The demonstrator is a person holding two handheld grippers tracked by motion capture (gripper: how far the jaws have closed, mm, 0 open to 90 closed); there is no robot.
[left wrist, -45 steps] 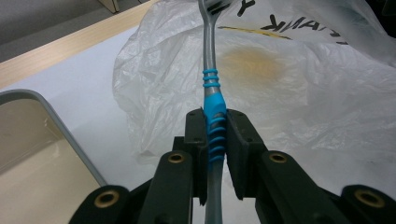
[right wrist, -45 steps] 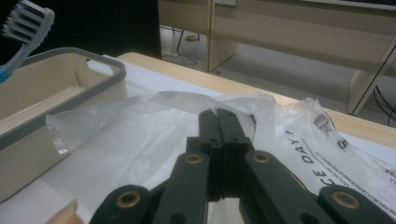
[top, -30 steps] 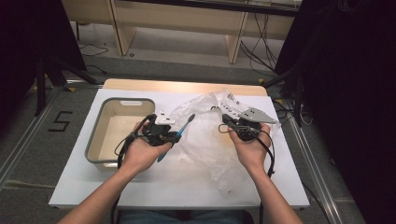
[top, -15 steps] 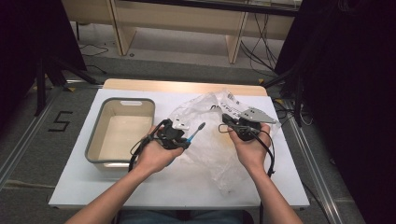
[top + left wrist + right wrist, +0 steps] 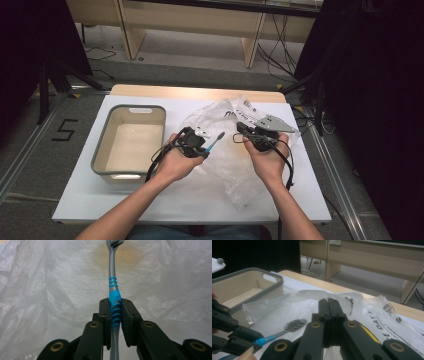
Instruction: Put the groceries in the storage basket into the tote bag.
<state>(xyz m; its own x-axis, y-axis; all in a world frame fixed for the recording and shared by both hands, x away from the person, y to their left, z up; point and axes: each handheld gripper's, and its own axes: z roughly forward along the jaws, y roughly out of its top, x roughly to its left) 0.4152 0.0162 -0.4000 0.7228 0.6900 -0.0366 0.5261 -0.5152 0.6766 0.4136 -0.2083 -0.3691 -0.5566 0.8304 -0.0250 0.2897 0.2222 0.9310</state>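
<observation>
Since a second ago the left gripper has swung away from the bin's edge and now sits over the plastic bag, with the toothbrush carried along and its head pointing toward the right gripper; the right hand has barely shifted.

Taking the plastic bag as the landmark: to its left, on the white table, stands the grey-rimmed beige bin, its near right corner close to the left hand. That hand holds the left gripper above the bag's left part. In the left gripper view the jaws are closed tight on the toothbrush, clamping the blue ribbed grip of its grey handle, with the neck running straight out ahead over the crumpled bag and the head partly cut off at the top edge. The right gripper view shows the same brush from the side, bristles up, just above the bag, with the left gripper pinching its blue section and the bin beyond.

Over the bag's upper middle, the right gripper is held with its jaws pressed together; a fold of the bag rises right at their tips, but I cannot tell whether any film is caught between them. The bag's printed part spreads to the right of that gripper.
</observation>
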